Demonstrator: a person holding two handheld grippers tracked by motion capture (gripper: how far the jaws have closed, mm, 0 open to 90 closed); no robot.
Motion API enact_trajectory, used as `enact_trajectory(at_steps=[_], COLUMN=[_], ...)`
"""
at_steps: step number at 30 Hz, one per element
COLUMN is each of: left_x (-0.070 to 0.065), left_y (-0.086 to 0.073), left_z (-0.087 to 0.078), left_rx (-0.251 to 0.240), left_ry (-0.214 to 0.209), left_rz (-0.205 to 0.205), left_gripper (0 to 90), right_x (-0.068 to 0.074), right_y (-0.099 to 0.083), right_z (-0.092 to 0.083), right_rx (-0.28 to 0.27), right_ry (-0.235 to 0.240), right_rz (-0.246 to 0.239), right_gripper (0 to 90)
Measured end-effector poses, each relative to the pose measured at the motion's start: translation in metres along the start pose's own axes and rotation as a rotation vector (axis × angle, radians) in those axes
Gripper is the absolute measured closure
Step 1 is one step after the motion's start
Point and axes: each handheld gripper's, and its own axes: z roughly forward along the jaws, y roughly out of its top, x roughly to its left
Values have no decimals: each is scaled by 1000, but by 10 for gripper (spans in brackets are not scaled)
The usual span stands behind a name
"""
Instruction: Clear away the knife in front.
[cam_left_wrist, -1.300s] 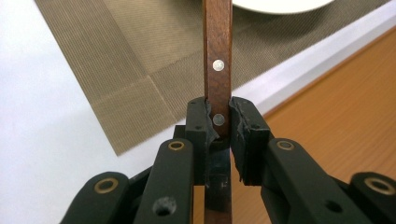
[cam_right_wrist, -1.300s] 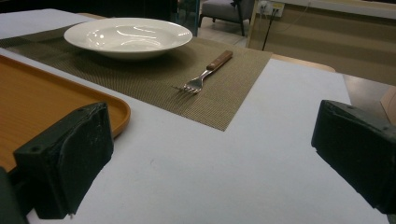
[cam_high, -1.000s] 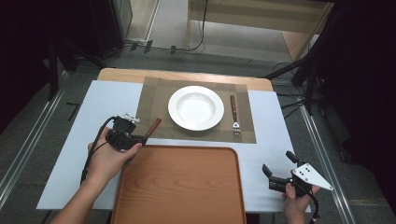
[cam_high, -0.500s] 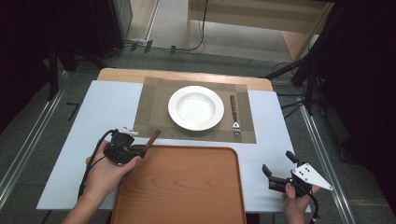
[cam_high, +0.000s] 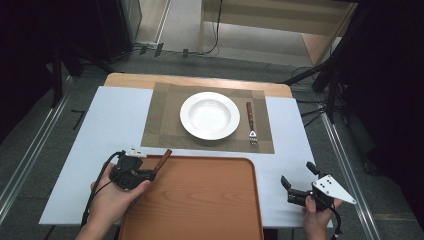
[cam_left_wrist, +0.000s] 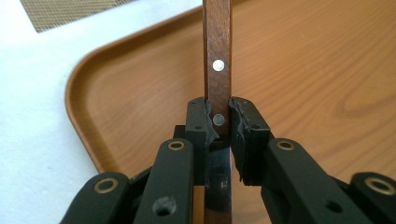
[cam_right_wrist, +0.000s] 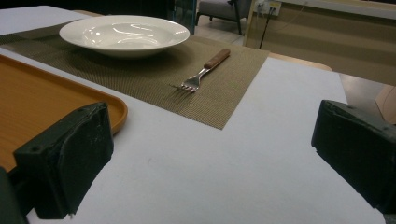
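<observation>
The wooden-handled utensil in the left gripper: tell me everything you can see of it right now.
The wooden-handled utensil has a dark reddish-brown handle with two round silver rivets and a flat metal part running back under the left gripper, too hidden to tell whether it is a knife. The gripper's black pads clamp the handle from both sides near the lower rivet. In the high view it points up and right over the near-left corner of the orange-brown tray. Whether it touches the tray is unclear.

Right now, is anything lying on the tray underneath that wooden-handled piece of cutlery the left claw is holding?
Nothing visible. The left claw grips the wooden-handled utensil above the near left corner of the tray, and the tray's brown surface there is bare. The plate and fork sit apart on the placemat beyond it.
</observation>
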Motion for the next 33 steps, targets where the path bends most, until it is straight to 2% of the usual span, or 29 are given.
enact_trajectory(at_steps=[16,26,29,31,33], left_x=[-6,-6,-6,-5,-3], left_y=[-28,-35,-36,-36,-35], left_z=[5,7,7,7,5], left_rx=[22,15,12,3,-13], left_ry=[-9,-11,-11,-14,-15], left_rz=[-21,-35,-20,-22,-31], left_gripper=[769,768,764,737,663], right_x=[0,0,1,1,0], right_y=[0,0,0,0,0], right_z=[0,0,0,1,0], right_rx=[3,4,4,4,5], right_ry=[-2,-4,-4,-4,-4], right_rz=[-1,-2,-3,-2,-3], right_gripper=[0,0,0,0,0])
